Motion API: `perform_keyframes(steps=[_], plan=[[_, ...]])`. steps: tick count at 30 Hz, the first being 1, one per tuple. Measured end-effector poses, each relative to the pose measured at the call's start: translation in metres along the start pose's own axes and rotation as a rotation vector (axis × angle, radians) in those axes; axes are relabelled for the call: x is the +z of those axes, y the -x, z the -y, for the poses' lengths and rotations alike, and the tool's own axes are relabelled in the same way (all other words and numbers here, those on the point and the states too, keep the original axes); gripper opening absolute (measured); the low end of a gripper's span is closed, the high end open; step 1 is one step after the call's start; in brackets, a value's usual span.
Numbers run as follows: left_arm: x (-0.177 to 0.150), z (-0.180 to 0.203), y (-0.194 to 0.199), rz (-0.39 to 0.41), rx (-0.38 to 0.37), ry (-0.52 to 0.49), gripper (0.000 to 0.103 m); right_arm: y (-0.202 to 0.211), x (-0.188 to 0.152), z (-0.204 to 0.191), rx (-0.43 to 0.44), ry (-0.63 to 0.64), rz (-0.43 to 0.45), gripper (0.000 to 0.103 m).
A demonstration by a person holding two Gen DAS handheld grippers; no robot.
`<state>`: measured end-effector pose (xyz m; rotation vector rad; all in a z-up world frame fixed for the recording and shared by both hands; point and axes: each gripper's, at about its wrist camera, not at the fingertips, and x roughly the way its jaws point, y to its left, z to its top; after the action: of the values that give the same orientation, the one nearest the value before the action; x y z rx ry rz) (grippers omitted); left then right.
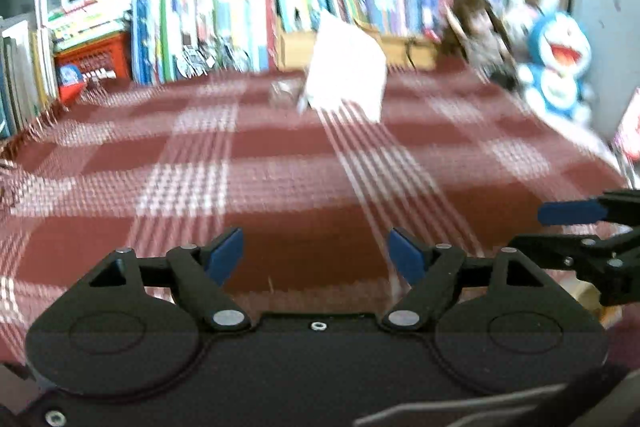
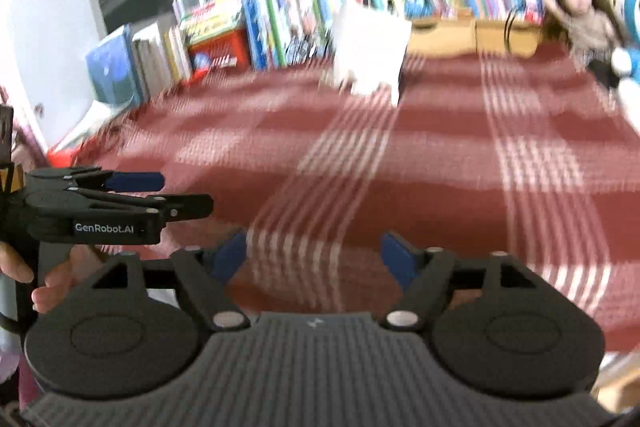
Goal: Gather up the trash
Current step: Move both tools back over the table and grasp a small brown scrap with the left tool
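Observation:
A white paper bag (image 1: 346,67) stands upright at the far side of the red checked tablecloth (image 1: 280,155), blurred by motion; the right wrist view shows the same bag (image 2: 370,47). A small crumpled clear wrapper (image 1: 282,93) lies just left of the bag. My left gripper (image 1: 316,253) is open above the near part of the cloth, nothing between its blue pads. My right gripper (image 2: 314,255) is also open and empty. Each gripper shows in the other's view: the right one (image 1: 572,227) at the right edge, the left one (image 2: 160,193) at the left, held by a hand (image 2: 52,283).
Rows of books (image 1: 248,15) line the back of the table, with a red basket (image 1: 96,57) at the left and wooden boxes (image 1: 404,47) behind the bag. A blue cat toy (image 1: 558,63) and a doll (image 2: 580,11) stand at the right.

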<state>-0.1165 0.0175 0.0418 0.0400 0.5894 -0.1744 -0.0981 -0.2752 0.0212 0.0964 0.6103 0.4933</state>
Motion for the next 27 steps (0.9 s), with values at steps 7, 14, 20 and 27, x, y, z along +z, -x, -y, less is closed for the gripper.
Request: perform_keyframes(steps=[7,14,20,27], plan=[[0.054,-0.022,-0.057,0.038,0.072,0.063,0.078,-0.032,0.058,0.017,-0.066,-0.008,0.062,0.085],[0.1,-0.057,-0.137,0.033,0.145,0.212,0.076,-0.081,0.103,0.054,-0.119,-0.099,0.087,0.085],[0.115,-0.08,-0.198,0.027,0.165,0.343,0.075,-0.134,0.131,0.077,-0.125,-0.173,0.081,0.084],[0.133,-0.092,-0.258,0.028,0.137,0.449,0.075,-0.194,0.153,0.096,-0.099,-0.242,0.07,0.076]])
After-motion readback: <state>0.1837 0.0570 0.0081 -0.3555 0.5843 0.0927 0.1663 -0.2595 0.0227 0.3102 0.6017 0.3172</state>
